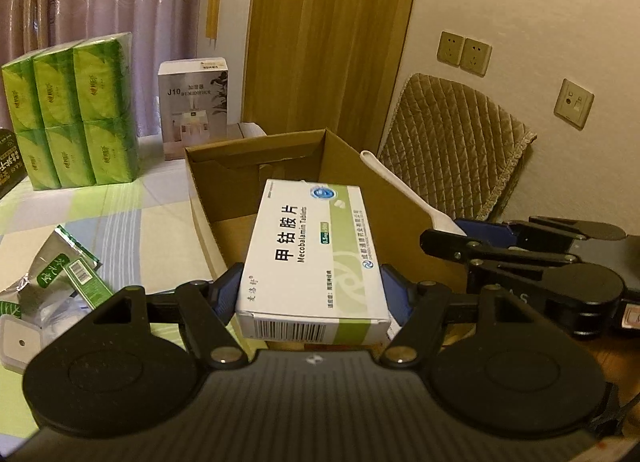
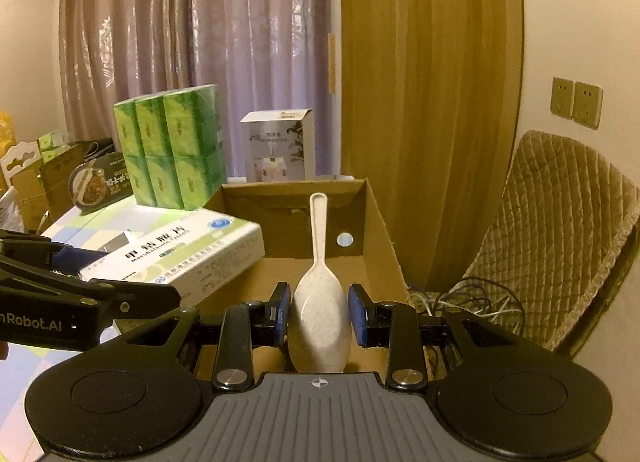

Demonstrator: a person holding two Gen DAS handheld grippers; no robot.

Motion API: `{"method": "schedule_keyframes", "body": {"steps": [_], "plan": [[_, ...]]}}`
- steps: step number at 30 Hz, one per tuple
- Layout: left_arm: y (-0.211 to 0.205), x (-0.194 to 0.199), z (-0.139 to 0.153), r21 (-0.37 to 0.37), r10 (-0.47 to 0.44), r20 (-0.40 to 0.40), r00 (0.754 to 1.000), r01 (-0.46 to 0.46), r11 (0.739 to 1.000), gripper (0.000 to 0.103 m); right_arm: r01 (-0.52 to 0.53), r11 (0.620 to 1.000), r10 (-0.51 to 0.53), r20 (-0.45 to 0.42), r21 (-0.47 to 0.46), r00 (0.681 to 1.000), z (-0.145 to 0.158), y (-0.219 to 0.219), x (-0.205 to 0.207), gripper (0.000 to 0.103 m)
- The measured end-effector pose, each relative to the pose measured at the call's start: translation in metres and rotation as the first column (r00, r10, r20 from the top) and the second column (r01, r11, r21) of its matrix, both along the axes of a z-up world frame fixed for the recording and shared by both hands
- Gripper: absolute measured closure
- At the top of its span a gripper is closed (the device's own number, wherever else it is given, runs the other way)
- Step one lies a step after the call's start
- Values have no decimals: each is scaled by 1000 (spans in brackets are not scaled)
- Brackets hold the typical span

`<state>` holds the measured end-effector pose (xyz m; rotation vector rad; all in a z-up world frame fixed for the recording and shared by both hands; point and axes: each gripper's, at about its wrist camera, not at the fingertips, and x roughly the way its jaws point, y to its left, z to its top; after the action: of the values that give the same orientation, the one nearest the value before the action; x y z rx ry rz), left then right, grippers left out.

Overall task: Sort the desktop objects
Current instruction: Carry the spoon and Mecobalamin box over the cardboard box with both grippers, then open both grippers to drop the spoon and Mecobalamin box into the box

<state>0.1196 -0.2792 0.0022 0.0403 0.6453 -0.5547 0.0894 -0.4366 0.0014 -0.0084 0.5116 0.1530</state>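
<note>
My left gripper (image 1: 316, 294) has its jaws clamped on the pill box (image 1: 316, 258), held over the open carton (image 1: 256, 166). My right gripper (image 2: 319, 312) grips the spoon (image 2: 319, 302) by its bowl, handle pointing away over the same carton on the worktop (image 1: 132, 222).

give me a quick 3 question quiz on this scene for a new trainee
1. Which gripper holds the medicine box?
2. True or false: the white spoon lies flat on the table.
3. The cardboard box is: A taped shut, B open on top, C tipped over.

Key
1. The left gripper.
2. False: the right gripper grips it by the bowl, handle pointing away.
3. B
</note>
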Motion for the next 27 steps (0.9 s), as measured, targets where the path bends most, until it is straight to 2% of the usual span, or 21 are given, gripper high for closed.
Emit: {"method": "schedule_keyframes", "body": {"steps": [13,27], "plan": [[-6,11,-13,-12,0,-47,999,-1,1000,34,9,1000,-8,-15,4,1000,-5,-5,5,74],[25,2,-10,-13,58,-26,998,-58,998,33,-18,1000,18,-22,9,1000,-8,4,3,74]]}}
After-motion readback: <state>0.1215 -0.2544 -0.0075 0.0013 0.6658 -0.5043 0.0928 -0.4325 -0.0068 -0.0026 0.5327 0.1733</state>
